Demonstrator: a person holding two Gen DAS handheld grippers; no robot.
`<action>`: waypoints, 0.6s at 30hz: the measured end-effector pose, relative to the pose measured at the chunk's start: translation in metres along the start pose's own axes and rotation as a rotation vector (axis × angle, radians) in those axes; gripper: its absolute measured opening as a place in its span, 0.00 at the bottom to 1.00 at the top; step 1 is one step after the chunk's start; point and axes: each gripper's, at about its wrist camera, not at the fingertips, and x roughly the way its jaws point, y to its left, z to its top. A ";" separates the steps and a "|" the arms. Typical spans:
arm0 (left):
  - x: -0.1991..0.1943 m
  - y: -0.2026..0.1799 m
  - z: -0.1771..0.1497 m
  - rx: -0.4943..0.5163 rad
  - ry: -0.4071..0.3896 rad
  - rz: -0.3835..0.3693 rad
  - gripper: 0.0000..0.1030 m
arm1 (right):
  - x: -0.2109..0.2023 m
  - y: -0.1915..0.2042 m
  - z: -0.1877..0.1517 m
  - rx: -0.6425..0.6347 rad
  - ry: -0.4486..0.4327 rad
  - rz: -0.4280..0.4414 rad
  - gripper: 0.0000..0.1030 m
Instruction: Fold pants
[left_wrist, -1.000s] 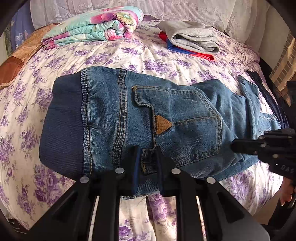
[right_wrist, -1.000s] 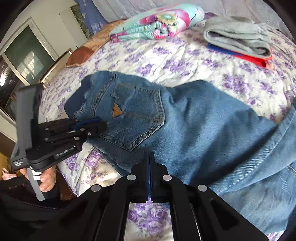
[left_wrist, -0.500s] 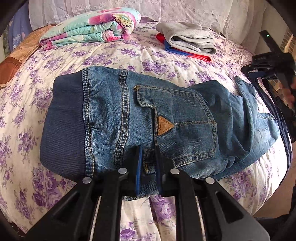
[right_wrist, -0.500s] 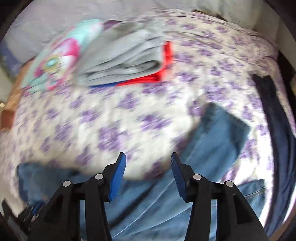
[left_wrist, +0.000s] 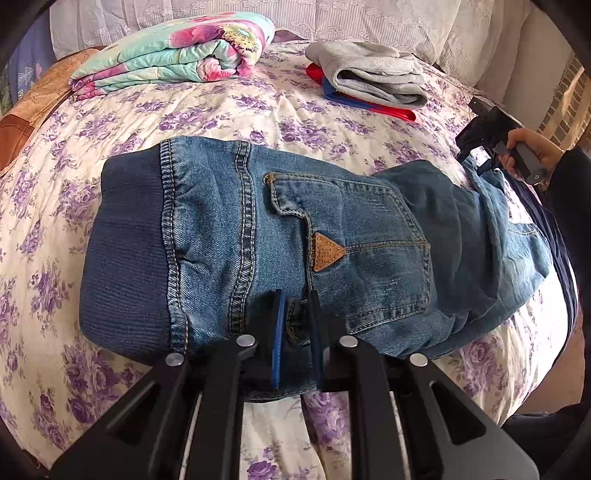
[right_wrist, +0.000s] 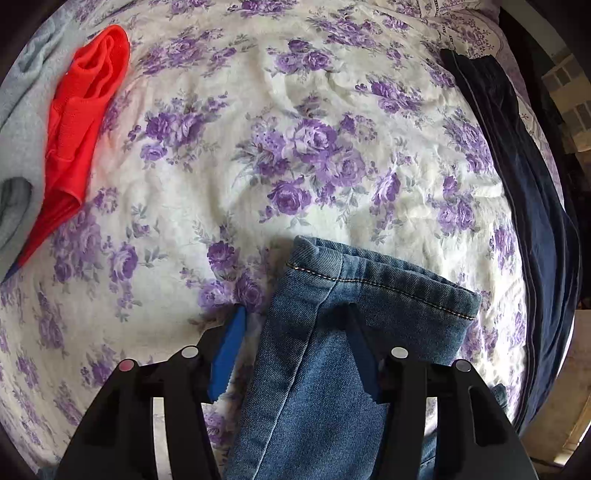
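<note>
my left gripper (left_wrist: 297, 317) is clamped on the near edge of the jeans (left_wrist: 295, 236), which lie across the flowery bedspread (left_wrist: 221, 110) with the back pocket up. my right gripper (right_wrist: 295, 332) is over the leg hem (right_wrist: 380, 280), jaws opening, denim between them but not pinched. folded blanket (left_wrist: 177, 55) and grey sweater (left_wrist: 369, 74) sit further back.
</note>
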 end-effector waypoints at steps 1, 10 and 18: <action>0.000 0.000 0.000 -0.002 0.001 -0.002 0.12 | -0.001 0.002 -0.003 -0.007 -0.014 -0.009 0.56; 0.000 0.000 -0.001 -0.017 0.006 0.006 0.12 | -0.019 -0.044 -0.049 0.027 -0.069 0.122 0.11; 0.000 0.003 0.003 -0.028 0.030 -0.014 0.12 | -0.115 -0.167 -0.134 0.116 -0.347 0.393 0.10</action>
